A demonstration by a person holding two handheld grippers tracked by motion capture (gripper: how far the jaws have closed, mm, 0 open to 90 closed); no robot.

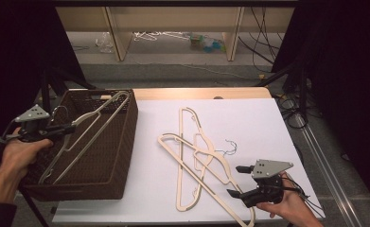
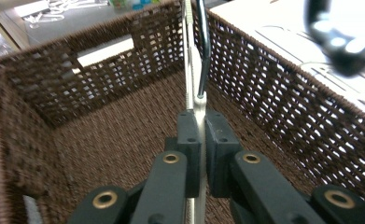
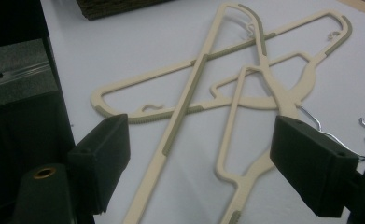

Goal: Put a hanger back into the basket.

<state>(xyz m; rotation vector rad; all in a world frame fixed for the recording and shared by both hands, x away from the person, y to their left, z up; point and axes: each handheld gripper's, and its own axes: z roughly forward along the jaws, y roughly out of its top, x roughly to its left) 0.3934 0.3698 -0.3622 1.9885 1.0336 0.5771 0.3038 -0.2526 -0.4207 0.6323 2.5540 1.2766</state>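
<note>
right tongs [image 1: 235,180] sit nearest, at the front right of the white table [image 1: 249,113], jaws spread wide with nothing between them, hovering just by the two cream plastic hangers with wire hooks [image 1: 197,156] that lie crossed on the table. over on the left, the left tongs [image 1: 70,127] are clamped tight on the neck of a third cream plastic hanger [image 1: 85,137], which lies slanted inside the dark brown woven wicker basket [image 1: 126,142], its far end leaning up on the basket's back rim.
</note>
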